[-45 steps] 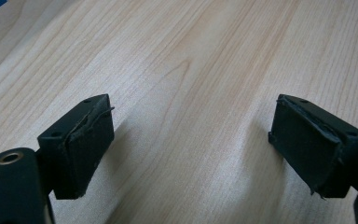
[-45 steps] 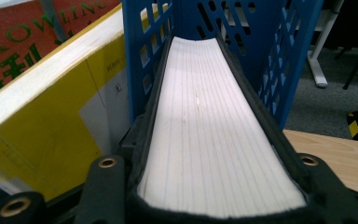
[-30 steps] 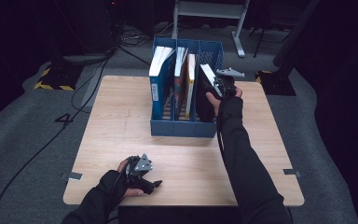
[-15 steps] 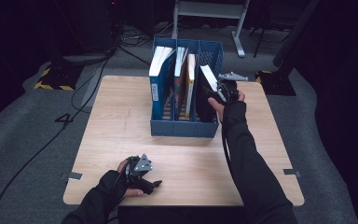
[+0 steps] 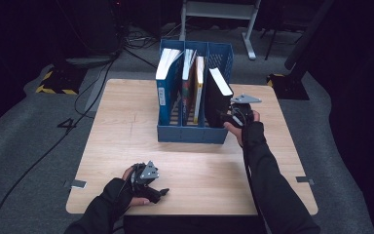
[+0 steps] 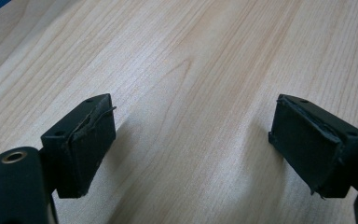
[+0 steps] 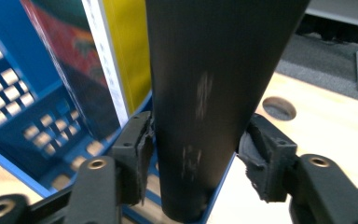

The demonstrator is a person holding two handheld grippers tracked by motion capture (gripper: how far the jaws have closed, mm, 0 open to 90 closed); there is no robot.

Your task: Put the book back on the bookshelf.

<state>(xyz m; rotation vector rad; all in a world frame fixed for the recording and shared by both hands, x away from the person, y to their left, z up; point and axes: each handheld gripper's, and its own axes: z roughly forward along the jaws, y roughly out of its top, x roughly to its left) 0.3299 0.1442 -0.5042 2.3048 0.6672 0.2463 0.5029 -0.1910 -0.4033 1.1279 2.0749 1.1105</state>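
Since the earlier pictures, little has shifted: the right tongs (image 5: 224, 118) remain at the spine of the black book (image 5: 217, 97) in the right-hand slot of the blue file rack (image 5: 190, 134), perhaps a touch lower, and the left tongs (image 5: 161, 193) lie where they did near the front edge of the surface (image 5: 121, 141).

From the high view, the rack stands toward the far middle of the wooden surface. Its left slot holds a blue book (image 5: 164, 85) leaning with white pages up, the middle slot holds a thinner colourful book (image 5: 188, 80) and a yellow one (image 5: 199, 87), and the black book stands tilted in the right slot, its top leaning toward the right. The right hand (image 5: 241, 127) reaches in from the near right side of the rack. The left hand (image 5: 129, 187) rests low on the surface, well apart from the rack.

From the left gripper view, the left tongs (image 6: 191, 144) are spread wide with bare wood grain between the two pads (image 6: 91, 140).

From the right gripper view, the right tongs (image 7: 193, 154) pinch the black book (image 7: 205, 79) across its spine, one pad (image 7: 137, 149) touching each cover, low down near the book's foot. The book's bottom sits inside the blue file rack (image 7: 23, 116), against its outer wall. The yellow book (image 7: 126, 46) and a colourful cover (image 7: 60, 51) stand just beside it to the left. A round hole (image 7: 278, 108) shows in the surface (image 7: 335, 126) beyond.
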